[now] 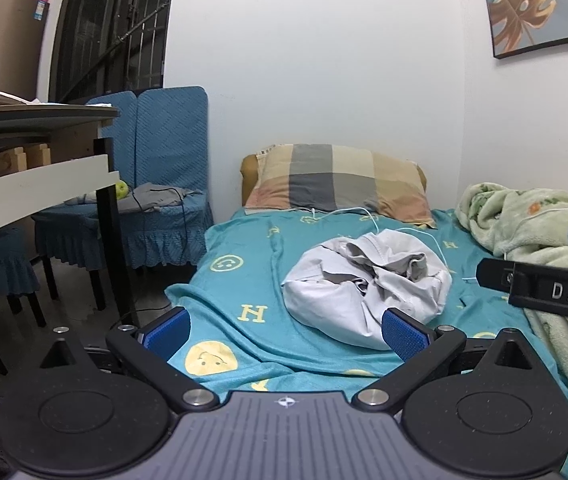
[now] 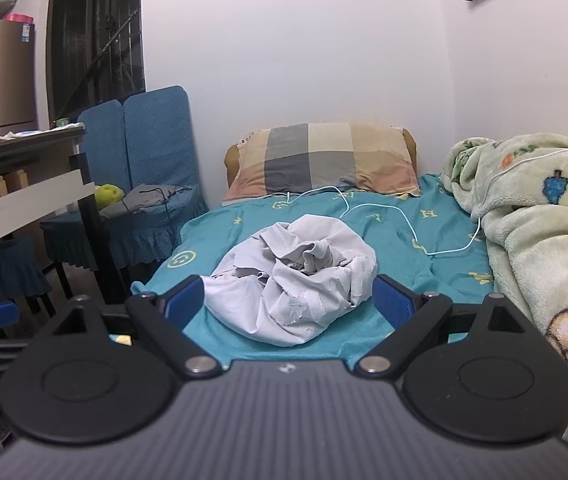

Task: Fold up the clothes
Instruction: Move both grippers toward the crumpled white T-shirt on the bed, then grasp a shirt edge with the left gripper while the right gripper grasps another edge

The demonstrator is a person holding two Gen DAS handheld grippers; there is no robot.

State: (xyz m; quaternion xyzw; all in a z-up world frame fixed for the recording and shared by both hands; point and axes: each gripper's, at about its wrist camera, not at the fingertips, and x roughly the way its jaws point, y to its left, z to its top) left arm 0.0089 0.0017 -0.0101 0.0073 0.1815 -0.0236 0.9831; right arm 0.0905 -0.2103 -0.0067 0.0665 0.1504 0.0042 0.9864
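A crumpled light grey garment lies in a heap on the teal bed sheet; it also shows in the right wrist view. My left gripper is open and empty, held above the sheet just short of the heap, which lies ahead and to the right. My right gripper is open and empty, with the heap straight ahead between its blue pads. The right gripper's black body shows at the right edge of the left wrist view.
A checked pillow lies at the head of the bed. A white cable runs over the sheet behind the garment. A green fleece blanket is piled on the right. A table and blue covered chairs stand left.
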